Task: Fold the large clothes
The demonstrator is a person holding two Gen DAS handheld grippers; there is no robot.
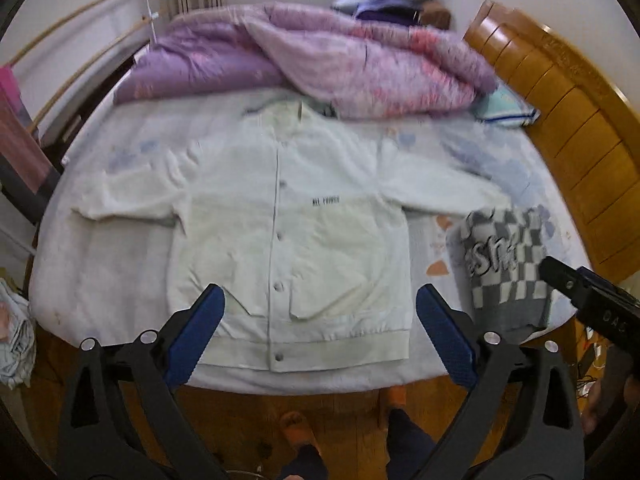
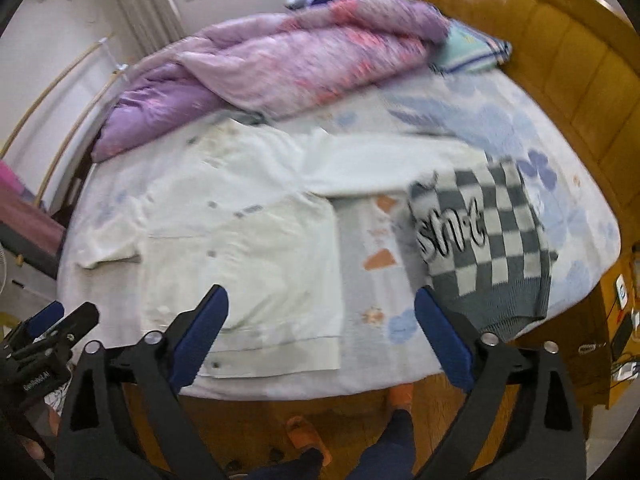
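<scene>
A: Nearest the lens: which parts are shown?
B: The left tool (image 1: 320, 312), blue pads spread wide, nothing between them, held above the near edge of the bed (image 1: 100, 280). The right tool (image 2: 322, 314) is likewise spread and empty over the same edge.

A: Where is the garment?
B: The white jacket (image 1: 288, 232) lies flat, front up, snapped closed, on the middle of the bed. Its hem runs along the near edge; both sleeves extend sideways.

A: And beside it?
B: A checkered sweater (image 2: 488, 248), folded, sits near the bed's near right corner, touching the tip of the jacket's right-hand sleeve.

A: Further back?
B: A purple quilt (image 1: 320, 64) is bunched along the far edge, a striped pillow (image 2: 472, 50) at the far right corner against the wooden headboard (image 1: 560, 120).
</scene>
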